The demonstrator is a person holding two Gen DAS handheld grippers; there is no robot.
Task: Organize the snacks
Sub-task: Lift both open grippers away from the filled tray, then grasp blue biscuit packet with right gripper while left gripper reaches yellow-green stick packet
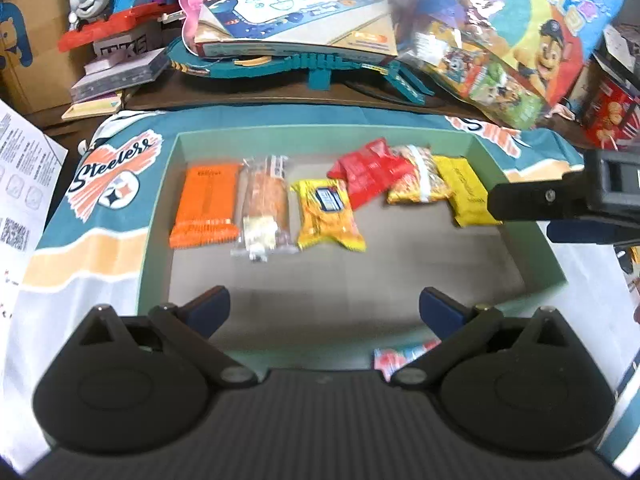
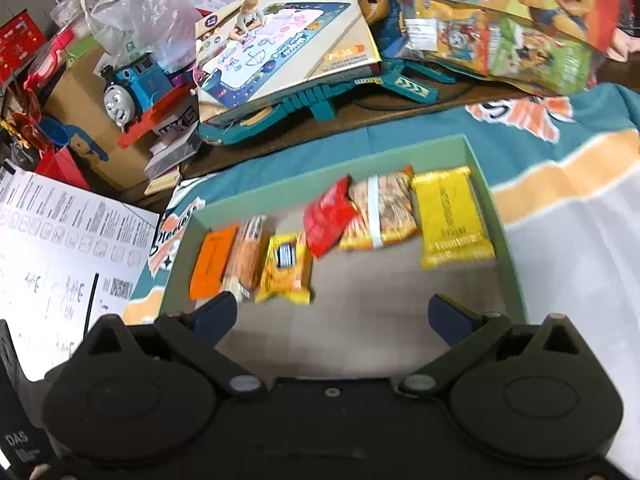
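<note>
Both claws wide open, empty: left claw [image 1: 324,308], right claw [image 2: 332,314]. Six snacks [image 1: 316,208] in a row along the tray's [image 1: 160,216] far side, well ahead of both claws.

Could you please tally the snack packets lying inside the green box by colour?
Orange packet: 1
Clear-wrapped packet: 1
Yellow: 2, one with a blue label, one plain
Red packet: 1
Yellow-and-orange patterned packet: 1
Total: 6 in the box
</note>
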